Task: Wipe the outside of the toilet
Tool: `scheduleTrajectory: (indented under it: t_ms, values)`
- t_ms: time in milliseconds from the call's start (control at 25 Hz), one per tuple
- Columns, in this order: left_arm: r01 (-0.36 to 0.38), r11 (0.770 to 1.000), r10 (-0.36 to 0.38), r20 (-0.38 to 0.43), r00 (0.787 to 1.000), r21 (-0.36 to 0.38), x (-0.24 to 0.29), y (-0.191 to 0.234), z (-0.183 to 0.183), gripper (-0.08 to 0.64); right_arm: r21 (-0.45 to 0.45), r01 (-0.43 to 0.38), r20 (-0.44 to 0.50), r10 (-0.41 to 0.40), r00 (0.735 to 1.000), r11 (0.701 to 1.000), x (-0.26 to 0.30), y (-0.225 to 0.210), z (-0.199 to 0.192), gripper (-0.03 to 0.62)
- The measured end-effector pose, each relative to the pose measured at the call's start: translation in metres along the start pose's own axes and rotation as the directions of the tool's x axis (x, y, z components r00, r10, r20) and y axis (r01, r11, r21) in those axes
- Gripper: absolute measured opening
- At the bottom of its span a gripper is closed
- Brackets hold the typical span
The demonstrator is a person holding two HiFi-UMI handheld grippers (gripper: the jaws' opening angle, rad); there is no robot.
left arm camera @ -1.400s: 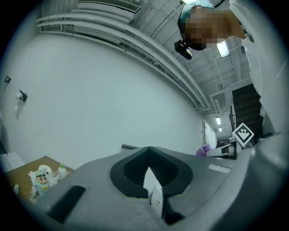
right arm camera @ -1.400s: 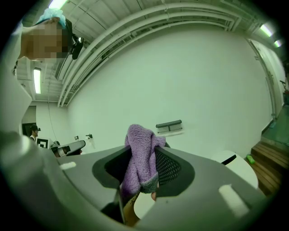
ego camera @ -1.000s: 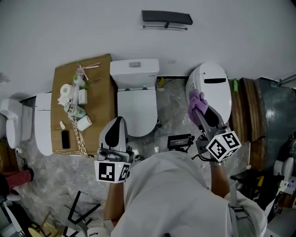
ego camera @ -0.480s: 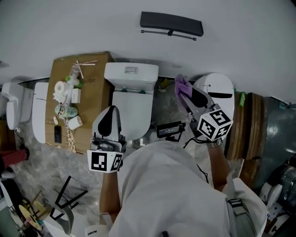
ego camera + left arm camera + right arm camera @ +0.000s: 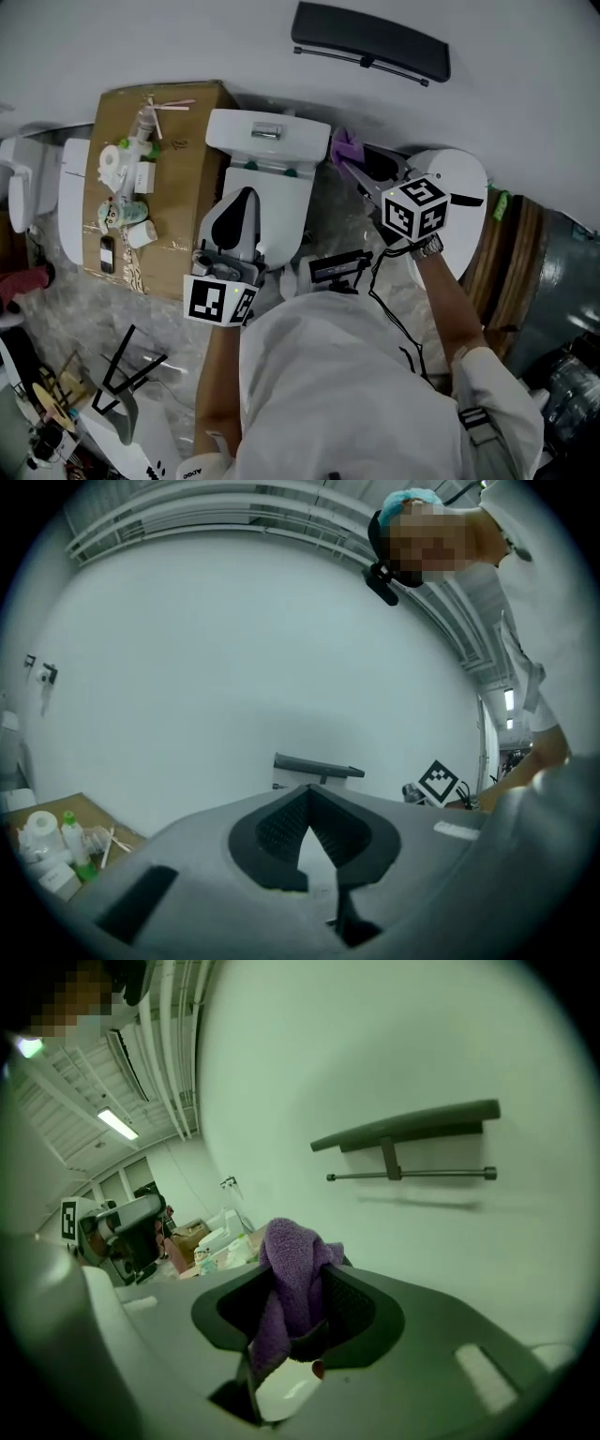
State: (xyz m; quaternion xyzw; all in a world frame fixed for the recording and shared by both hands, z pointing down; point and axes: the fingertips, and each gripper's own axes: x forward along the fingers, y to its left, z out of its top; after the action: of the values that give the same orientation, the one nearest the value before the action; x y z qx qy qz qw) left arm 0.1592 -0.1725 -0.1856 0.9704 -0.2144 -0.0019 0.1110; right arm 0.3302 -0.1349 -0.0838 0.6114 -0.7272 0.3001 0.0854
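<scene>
**A:** Where is the toilet from where I stand?

**B:** The white toilet [image 5: 272, 211] is directly in front of you, with the lid closed and the tank [image 5: 269, 133] against the wall.

**A:** And the cloth?

**B:** Your right gripper [image 5: 352, 165] has its jaws clamped on the purple cloth [image 5: 343, 145]. The cloth is bunched up and sticks out above the tips. In the head view it is just beside the right end of the tank, but I cannot tell if it touches.

**A:** What about my other hand?

**B:** Your left gripper [image 5: 243, 199] hovers over the front of the toilet lid. Its jaws are together at the tips, with nothing between them.

**A:** What is around the toilet?

**B:** On its left is a cardboard box [image 5: 192, 202] with paper rolls [image 5: 111, 161] and small bottles on top. On the right, under your right arm, is a second white toilet [image 5: 464, 183]. A dark shelf [image 5: 370, 42] with a thin rail is on the wall above.
</scene>
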Motion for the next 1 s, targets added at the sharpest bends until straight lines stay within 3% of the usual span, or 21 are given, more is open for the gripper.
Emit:
scheduleTrajectory:
  t_ms: [120,360,640,1000]
  values:
    - [-0.01,1.0,0.01,-0.042,0.999,0.004,0.014,0.013,-0.02,0.006,-0.017,-0.025,-0.052,0.024,0.998,1.0,0.04,-0.015,-0.013,0.161]
    - [-0.084,0.993,0.079,-0.063,0.995,-0.079,0.038,0.043,-0.052,0.006,0.029,0.002,-0.122,0.002,0.993,1.0,0.11,-0.048,-0.041,0.161]
    - [-0.118,0.99,0.109,-0.097,0.989,-0.083,0.057,0.07,-0.072,0.006,0.044,-0.011,-0.209,0.02,0.978,0.999,0.183,-0.061,-0.059,0.161]
    - [-0.107,0.99,0.096,-0.117,0.989,-0.096,0.071,0.078,-0.091,0.006,0.031,0.06,-0.288,-0.048,0.957,0.998,0.246,-0.081,-0.083,0.161]
